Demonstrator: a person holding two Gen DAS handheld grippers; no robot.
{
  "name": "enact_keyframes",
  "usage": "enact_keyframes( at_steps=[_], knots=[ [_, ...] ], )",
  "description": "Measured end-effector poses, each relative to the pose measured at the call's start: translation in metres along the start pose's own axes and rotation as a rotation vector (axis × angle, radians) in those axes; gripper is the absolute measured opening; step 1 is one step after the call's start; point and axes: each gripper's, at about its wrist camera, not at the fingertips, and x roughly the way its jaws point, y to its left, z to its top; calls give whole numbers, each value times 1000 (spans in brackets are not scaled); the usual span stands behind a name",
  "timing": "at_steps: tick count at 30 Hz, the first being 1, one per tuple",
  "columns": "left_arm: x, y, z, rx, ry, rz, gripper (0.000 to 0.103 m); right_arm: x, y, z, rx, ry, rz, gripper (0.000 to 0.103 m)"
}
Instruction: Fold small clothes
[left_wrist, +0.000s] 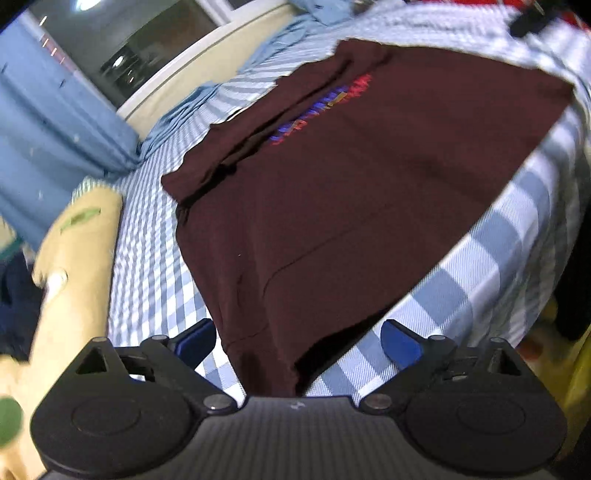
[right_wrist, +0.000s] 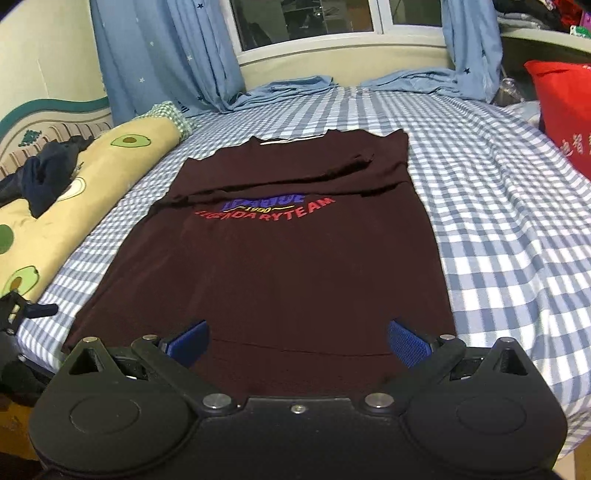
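A dark maroon T-shirt (right_wrist: 288, 266) with blue and red lettering lies flat on the checked bedsheet (right_wrist: 498, 229), its sleeves folded in across the chest. My right gripper (right_wrist: 297, 343) is open, its blue pads (right_wrist: 408, 345) spread over the shirt's near hem. In the left wrist view the same shirt (left_wrist: 351, 192) runs away from me at an angle. My left gripper (left_wrist: 299, 341) is open too, straddling the shirt's near left corner. The other gripper's tip (right_wrist: 37, 310) shows at the left edge of the right wrist view.
A yellow avocado-print pillow (right_wrist: 74, 206) lies along the bed's left side with dark clothing (right_wrist: 40, 177) on it. A red bag (right_wrist: 565, 110) sits at the right. Blue curtains (right_wrist: 166, 55) and a window stand behind the bed.
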Motion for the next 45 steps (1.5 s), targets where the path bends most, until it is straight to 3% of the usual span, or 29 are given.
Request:
enact_keyframes(
  at_steps=[9,15,18,20,22,25,34,40,42,45],
  knots=[
    [22,-21,8,114,-47,97,103,-1,1,-1,-1,-2,4,102],
    [33,-32,9,188,-169,145,101,-5,-2,-3,19,-17,-1,102],
    [36,-35,10,178,-200,126,75,-5,-5,-4,33,-13,-1,102],
    [36,-36,10,182,-204,86,41,-7,-5,-5,28,-10,-5,102],
    [35,-41,8,218,-211,54,21,-9,-5,-6,15,-11,-16,102],
    [34,-44,8,255,-225,76,15,-11,-8,-8,9,-9,-38,102],
    [3,18,44,-44,-336,20,14,-7,-10,-15,-28,18,-94,102],
    [5,47,76,-123,-397,40,14,-7,-4,-27,-160,36,-190,102],
    [2,49,85,-140,-415,54,14,-6,-1,-32,-203,36,-213,90],
    [4,59,96,-170,-430,47,14,2,8,-42,-285,46,-261,87]
  ],
)
